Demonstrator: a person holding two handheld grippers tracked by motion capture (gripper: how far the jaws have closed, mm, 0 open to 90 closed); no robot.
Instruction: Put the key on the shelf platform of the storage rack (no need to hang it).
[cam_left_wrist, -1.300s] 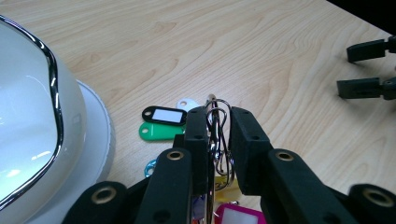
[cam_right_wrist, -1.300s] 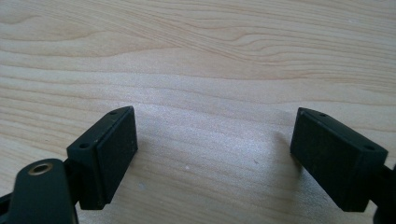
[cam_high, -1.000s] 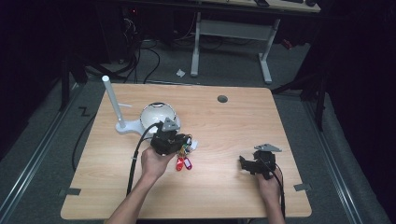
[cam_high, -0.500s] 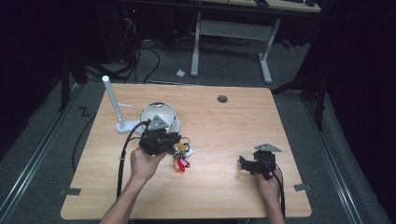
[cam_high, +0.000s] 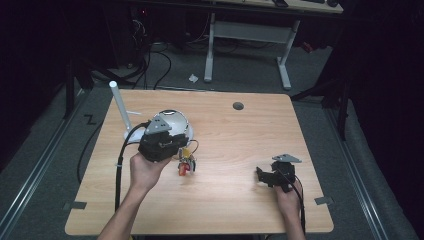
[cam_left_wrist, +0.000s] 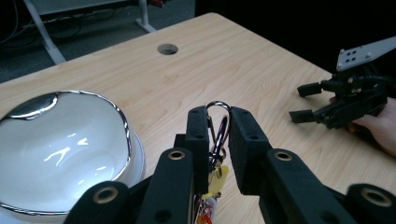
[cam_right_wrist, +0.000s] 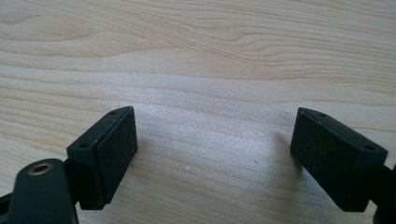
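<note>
My left gripper (cam_high: 181, 151) (cam_left_wrist: 218, 127) is shut on a silver carabiner (cam_left_wrist: 218, 111), which sticks up between the jaws. A bunch of red and yellow tags (cam_high: 186, 163) (cam_left_wrist: 214, 184) hangs from it under the gripper. The gripper sits just right of a white bowl with a chrome rim (cam_high: 173, 121) (cam_left_wrist: 60, 140). At the table's right, my right gripper (cam_high: 262, 175) (cam_left_wrist: 301, 102) (cam_right_wrist: 215, 149) rests low over bare wood, open, with nothing between its jaws.
A white post on a small base (cam_high: 120, 107) stands left of the bowl. A round cable hole (cam_high: 238, 106) (cam_left_wrist: 167, 49) lies near the table's far edge. Bare wood (cam_high: 225, 150) spans the gap between the two grippers. Desk legs and cables fill the floor beyond.
My left gripper has carried the tag bunch leftward and slightly away from the person, closer to the bowl. The right gripper has stayed put.
</note>
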